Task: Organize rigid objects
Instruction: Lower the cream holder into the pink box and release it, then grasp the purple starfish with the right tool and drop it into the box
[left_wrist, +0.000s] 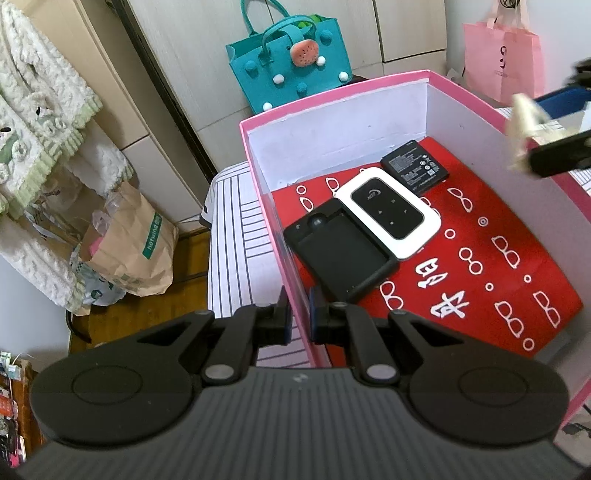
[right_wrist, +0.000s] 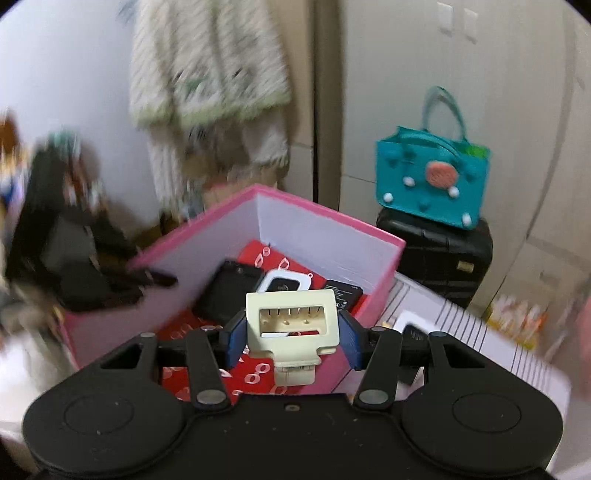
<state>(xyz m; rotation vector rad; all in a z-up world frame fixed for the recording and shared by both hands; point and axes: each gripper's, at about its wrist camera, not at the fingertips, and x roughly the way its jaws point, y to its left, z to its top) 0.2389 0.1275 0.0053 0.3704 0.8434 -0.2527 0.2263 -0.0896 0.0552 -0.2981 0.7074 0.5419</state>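
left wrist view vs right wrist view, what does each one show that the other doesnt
Only the left wrist view shows the pink paper bag, the brown paper bag on the floor, and the left gripper shut on the pink box wall.

Only the right wrist view shows the black suitcase under the teal bag, and the cream plastic part seen clearly, clamped in the right gripper.

Both show the pink box, the white router, the black battery, the black cover, the teal bag.
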